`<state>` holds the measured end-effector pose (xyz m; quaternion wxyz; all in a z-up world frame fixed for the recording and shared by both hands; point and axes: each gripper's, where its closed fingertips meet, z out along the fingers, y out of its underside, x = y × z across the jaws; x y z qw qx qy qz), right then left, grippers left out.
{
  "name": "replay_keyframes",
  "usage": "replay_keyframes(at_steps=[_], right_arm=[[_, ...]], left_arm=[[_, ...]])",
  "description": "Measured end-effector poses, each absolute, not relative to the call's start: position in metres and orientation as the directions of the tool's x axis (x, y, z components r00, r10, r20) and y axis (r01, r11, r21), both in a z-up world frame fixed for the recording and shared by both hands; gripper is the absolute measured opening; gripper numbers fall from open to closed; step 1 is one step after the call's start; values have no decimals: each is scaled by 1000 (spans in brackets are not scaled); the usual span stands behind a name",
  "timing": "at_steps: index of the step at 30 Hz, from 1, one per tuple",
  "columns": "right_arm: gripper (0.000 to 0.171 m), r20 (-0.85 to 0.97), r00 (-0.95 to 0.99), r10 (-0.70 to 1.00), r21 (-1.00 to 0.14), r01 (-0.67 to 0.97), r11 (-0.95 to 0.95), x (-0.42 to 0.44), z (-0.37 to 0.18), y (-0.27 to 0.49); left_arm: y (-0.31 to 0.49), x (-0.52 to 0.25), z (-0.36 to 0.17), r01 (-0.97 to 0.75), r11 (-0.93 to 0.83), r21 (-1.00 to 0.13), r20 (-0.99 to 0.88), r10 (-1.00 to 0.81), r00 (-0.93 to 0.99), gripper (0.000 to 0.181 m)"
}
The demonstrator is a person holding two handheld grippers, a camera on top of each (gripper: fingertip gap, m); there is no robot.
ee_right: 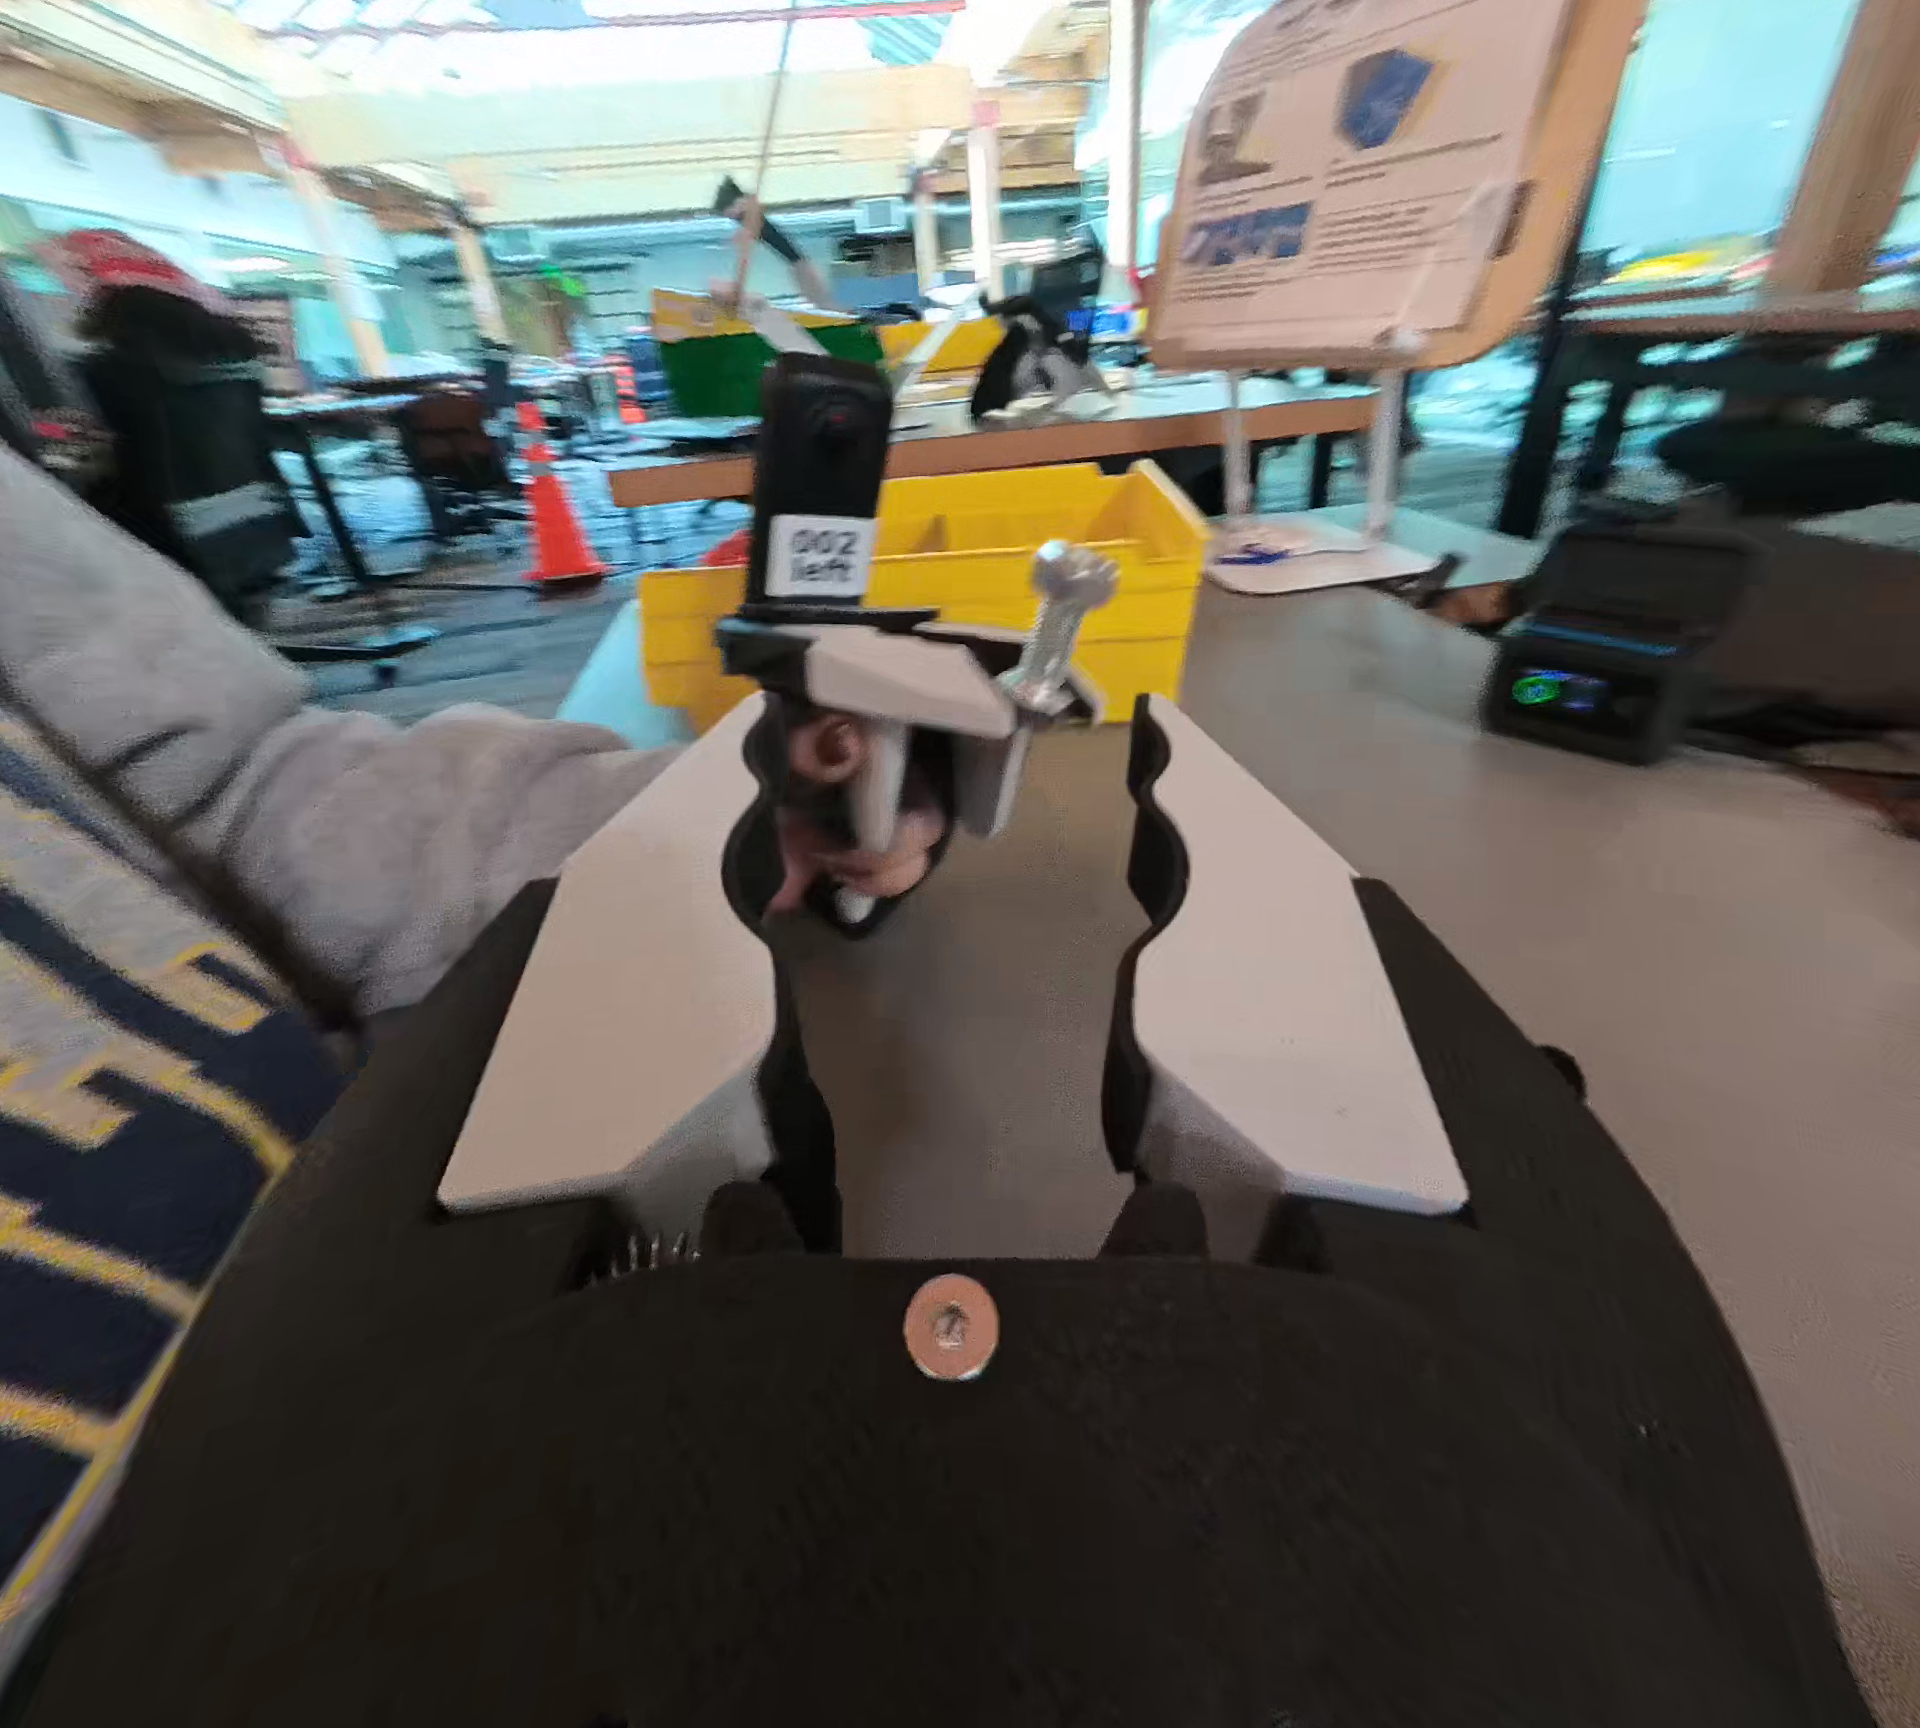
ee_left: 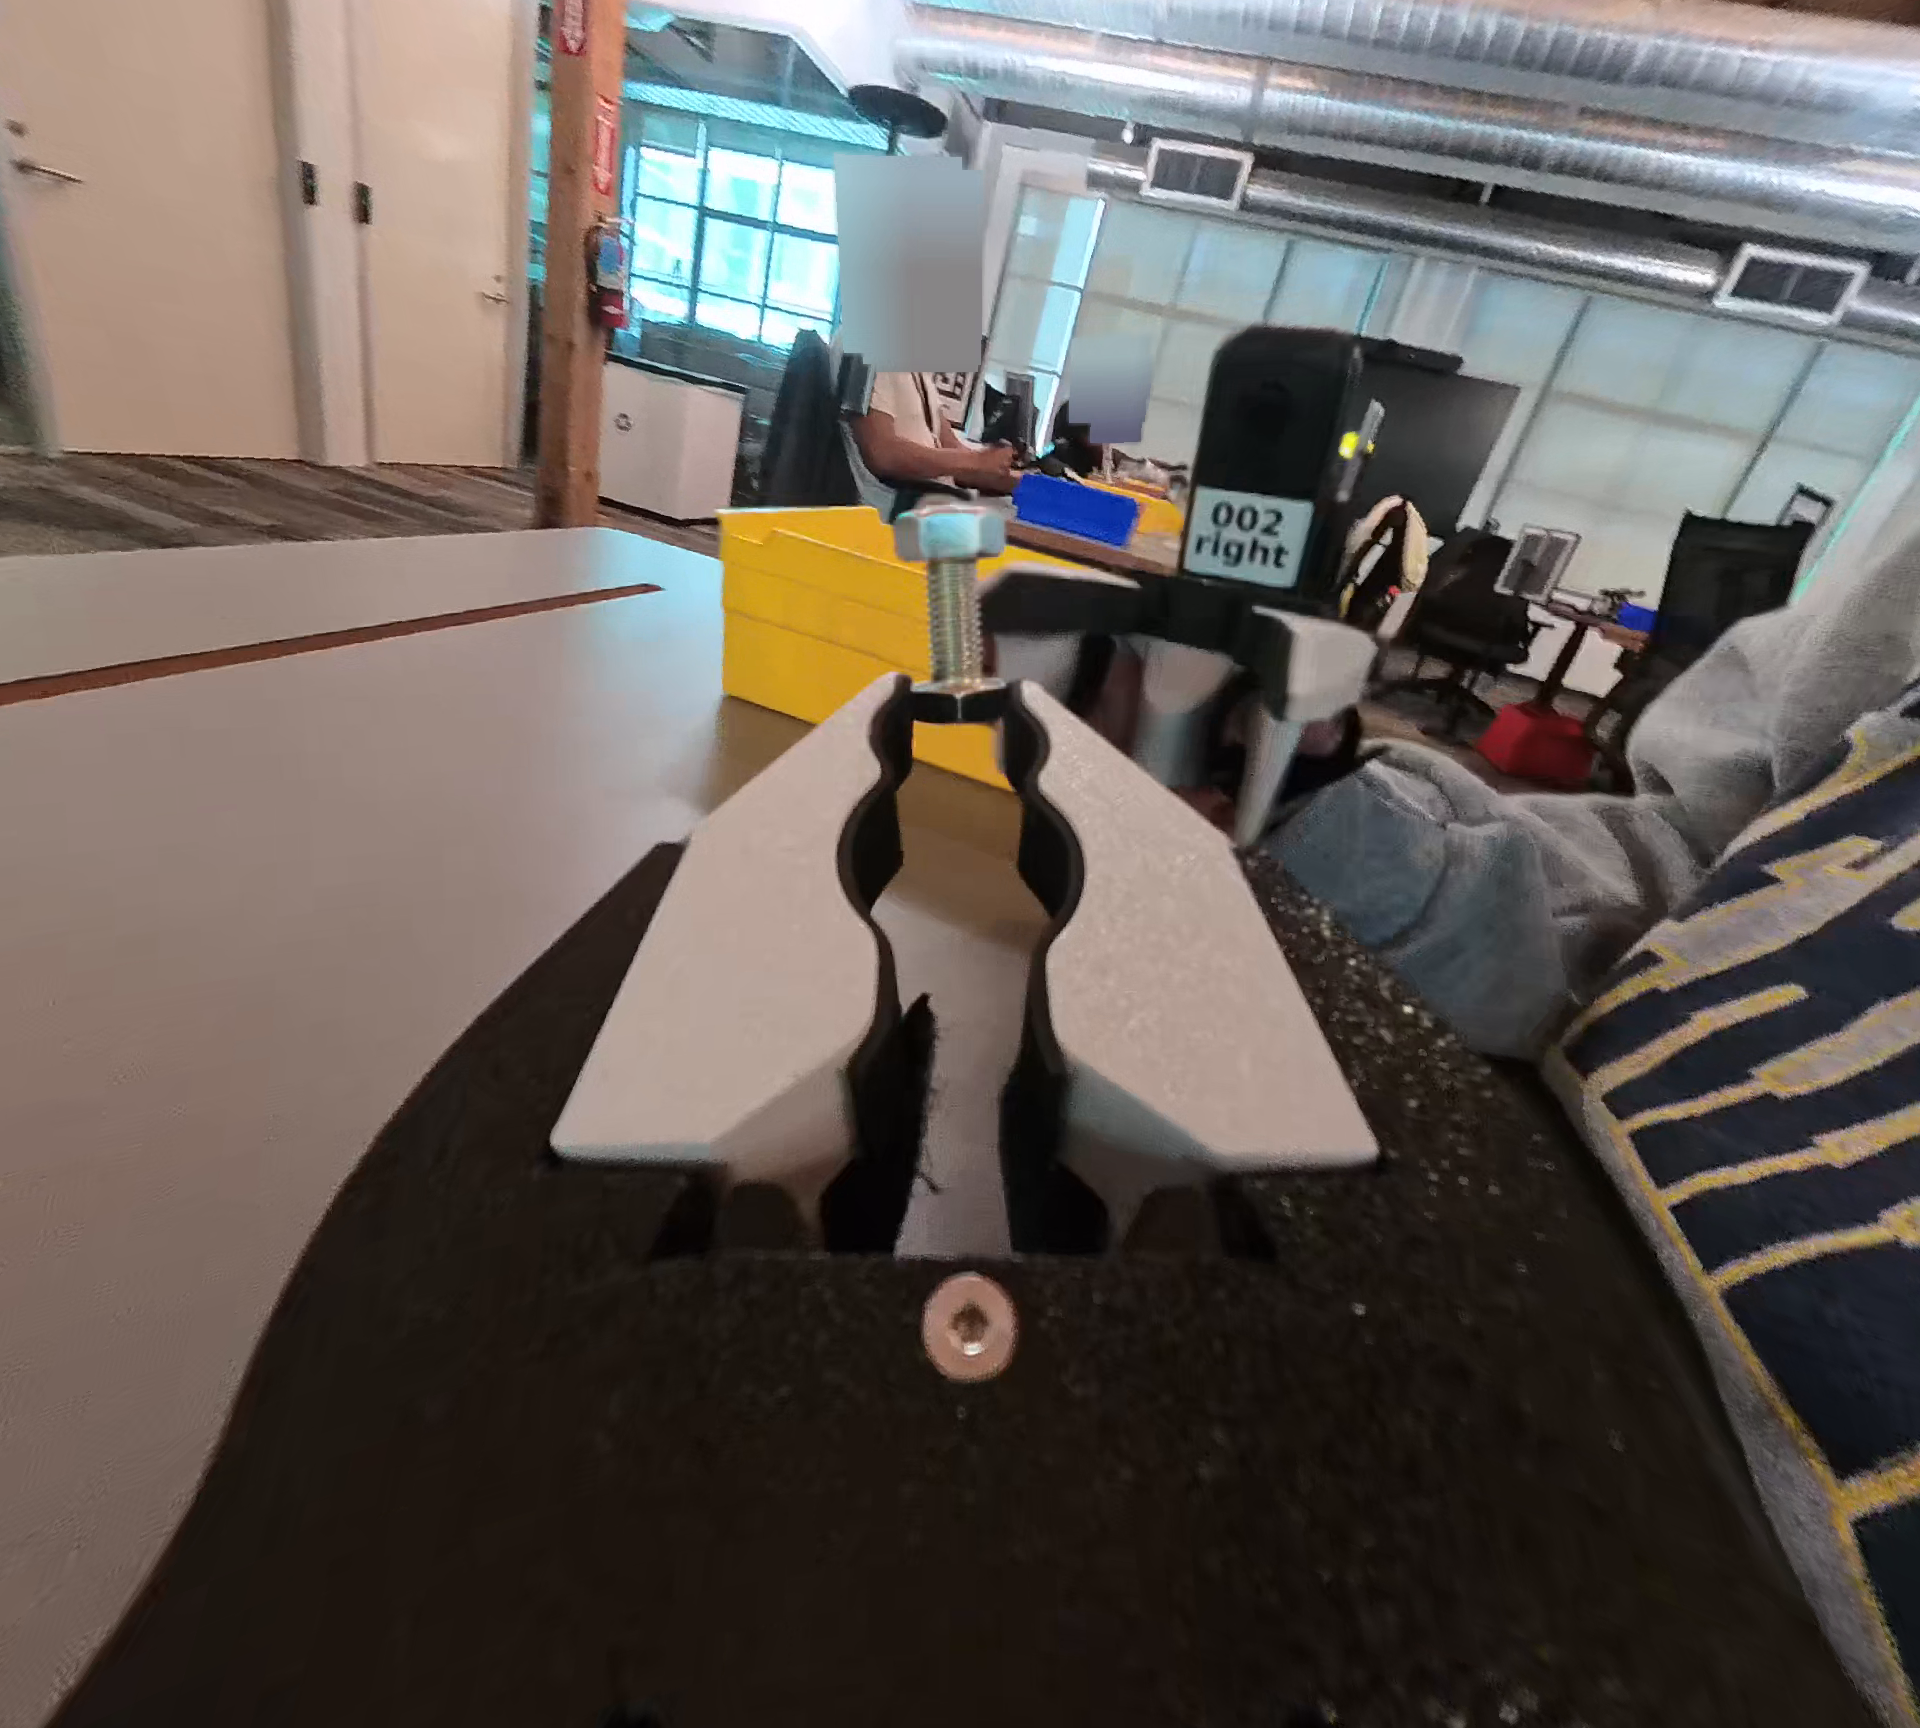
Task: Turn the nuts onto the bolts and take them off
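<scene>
Wooden ceiling beams and silver ducts run over a big open workshop with desks and chairs far behind, and a pale grey surface (ee_left: 312,847) fills the near part of both views. On this surface, at its far side, stands a yellow bin (ee_right: 1039,566), and to the right of it in the right wrist view a small black device (ee_right: 1600,639) with a lit screen. A grey sleeve (ee_right: 312,805) of the person reaches in from the side. The left hand-held gripper (ee_left: 956,710) has its two pale fingers closed together on the nut (ee_left: 954,702), which is clamped at the fingertips. From this nut the bolt (ee_left: 951,608) rises upright with its hex head on top, above the surface and in front of the yellow bin; in the right wrist view it looks tilted. The right hand-held gripper (ee_right: 945,722) has its fingers wide apart with nothing between them, and it is just beside the bolt but not touching it.
</scene>
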<state>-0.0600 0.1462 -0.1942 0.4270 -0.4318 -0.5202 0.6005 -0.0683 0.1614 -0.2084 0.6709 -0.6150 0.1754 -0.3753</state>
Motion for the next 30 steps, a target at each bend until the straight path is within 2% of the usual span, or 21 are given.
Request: replay_keyframes(at_steps=[3, 8, 9, 10, 11, 12, 14, 17, 23, 24, 25, 27, 30], right_arm=[[78, -123, -282, 952, -980, -116, -161, -71, -178, 148], [72, -187, -406, 895, -971, -64, -232, -76, -184, 129], [77, -201, -400, 894, -968, -61, -245, -69, -185, 131], [74, -200, -398, 895, -969, -56, -242, -60, -187, 134], [57, -193, -407, 893, -971, -50, -233, -49, -190, 136], [57, -192, -384, 903, -971, -59, -231, -44, -189, 142], [65, -177, -325, 929, -975, -73, -211, -48, -190, 153], [73, -164, -351, 922, -977, -74, -202, -68, -184, 145], [75, -172, -367, 914, -968, -108, -225, -64, -185, 135], [62, -178, -378, 908, -967, -105, -233, -55, -189, 137], [57, -194, -368, 909, -963, -103, -248, -49, -193, 142], [69, -210, -311, 927, -959, -117, -257, -51, -194, 155], [81, -199, -322, 926, -956, -144, -256, -69, -183, 153]], left_arm=[[158, -43, -217, 242, -86, -967, 217, -776, 592, 15], [158, -39, -219, 217, -95, -972, 208, -781, 589, 15], [158, -45, -218, 215, -84, -973, 199, -772, 604, 15], [160, -56, -215, 229, -63, -971, 199, -744, 638, 15], [163, -68, -213, 258, -52, -965, 218, -708, 671, 15], [163, -74, -210, 286, -49, -957, 236, -703, 671, 15], [160, -59, -216, 241, -67, -968, 211, -733, 647, 15], [157, -27, -228, 130, -91, -987, 151, -783, 604, 15], [160, -52, -216, 232, -59, -971, 198, -741, 641, 15], [163, -65, -215, 252, -52, -966, 214, -706, 675, 15], [166, -76, -214, 279, -51, -959, 238, -679, 694, 15], [163, -76, -211, 298, -49, -953, 245, -703, 668, 15], [156, -44, -216, 240, -79, -967, 209, -786, 582, 15]])
